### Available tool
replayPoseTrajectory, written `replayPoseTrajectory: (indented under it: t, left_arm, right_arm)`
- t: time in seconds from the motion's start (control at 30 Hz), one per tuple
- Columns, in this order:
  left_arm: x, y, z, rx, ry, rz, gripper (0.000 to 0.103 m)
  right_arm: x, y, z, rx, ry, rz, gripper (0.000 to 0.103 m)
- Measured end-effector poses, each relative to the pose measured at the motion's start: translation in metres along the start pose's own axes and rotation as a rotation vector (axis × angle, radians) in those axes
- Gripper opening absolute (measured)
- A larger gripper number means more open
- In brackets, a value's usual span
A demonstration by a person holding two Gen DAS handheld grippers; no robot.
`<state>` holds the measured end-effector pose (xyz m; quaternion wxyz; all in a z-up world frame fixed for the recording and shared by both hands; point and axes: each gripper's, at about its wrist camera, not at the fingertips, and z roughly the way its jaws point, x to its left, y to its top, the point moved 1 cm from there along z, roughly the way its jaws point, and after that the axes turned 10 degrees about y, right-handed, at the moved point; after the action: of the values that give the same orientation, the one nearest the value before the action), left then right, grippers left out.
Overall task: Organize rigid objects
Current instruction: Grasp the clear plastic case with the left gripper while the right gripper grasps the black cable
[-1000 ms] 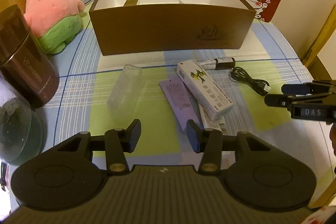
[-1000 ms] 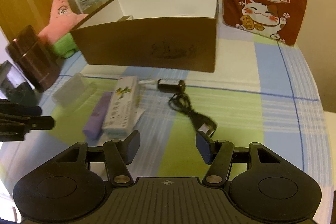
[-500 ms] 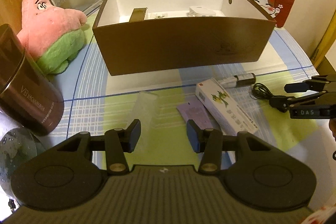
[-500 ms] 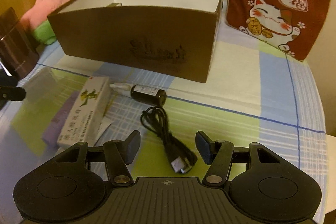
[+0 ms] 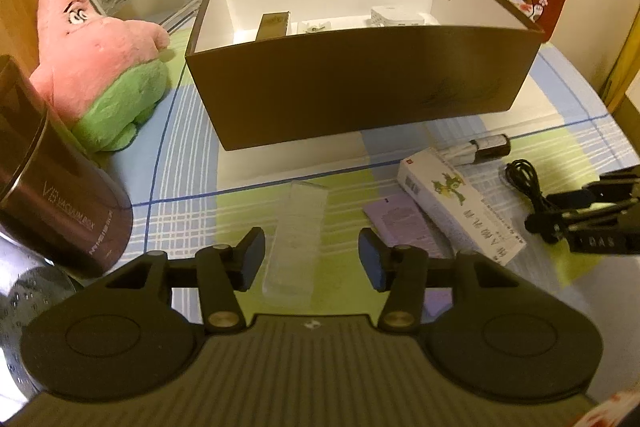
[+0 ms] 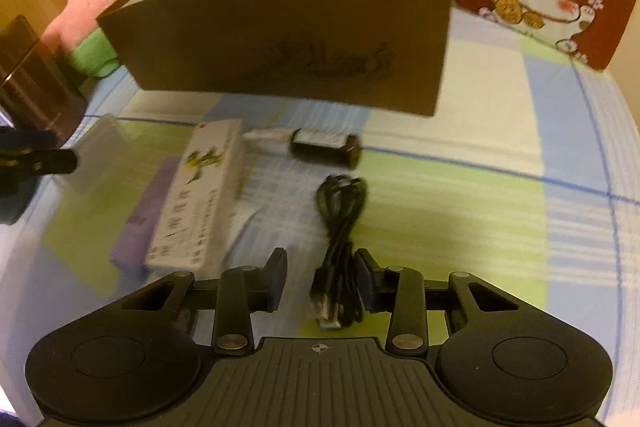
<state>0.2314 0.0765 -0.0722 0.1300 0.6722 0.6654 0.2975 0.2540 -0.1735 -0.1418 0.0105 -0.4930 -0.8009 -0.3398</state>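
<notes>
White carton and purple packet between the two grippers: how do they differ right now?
The white carton is a thick box printed with a green figure and dark text; the purple packet is flat and mostly plain. The white carton lies partly on top of the purple packet, which rests on the checked cloth. The carton is also longer. Both lie flat, roughly parallel, in front of the brown box, untouched.

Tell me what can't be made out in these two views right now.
- Brown box contents: front wall hides all but the tops, left wrist view; right wrist view shows none.
- White carton print: motion blur, right wrist view.
- Black cable plug end: partly behind the right gripper fingers.
</notes>
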Motion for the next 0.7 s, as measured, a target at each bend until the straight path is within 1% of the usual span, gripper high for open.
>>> replayPoseTrajectory:
  t: [0.17,0.27,0.4,0.57,0.63,0.7]
  left_arm:
    - [0.003,0.001,0.014,0.012,0.018,0.047,0.048]
    - [0.005,0.001,0.025,0.035,0.028,0.065,0.047]
    - [0.005,0.000,0.038,0.066,0.023,0.077,0.046]
    - [0.005,-0.001,0.048,0.092,0.011,0.051,0.037]
    - [0.004,-0.002,0.050,0.104,0.007,0.042,0.028]
    - [0.001,-0.003,0.053,0.122,0.033,0.038,0.028]
  right_arm:
    - [0.011,-0.004,0.005,-0.007,-0.024,-0.012,0.035]
    - [0.008,-0.002,0.005,-0.020,-0.047,0.027,0.035]
    - [0.004,0.002,0.005,-0.034,-0.059,0.059,0.035]
    - [0.004,0.005,0.007,-0.036,-0.082,0.062,0.035]
    - [0.005,0.007,0.008,-0.037,-0.089,0.060,0.035]
    - [0.006,0.008,0.010,-0.036,-0.093,0.053,0.035]
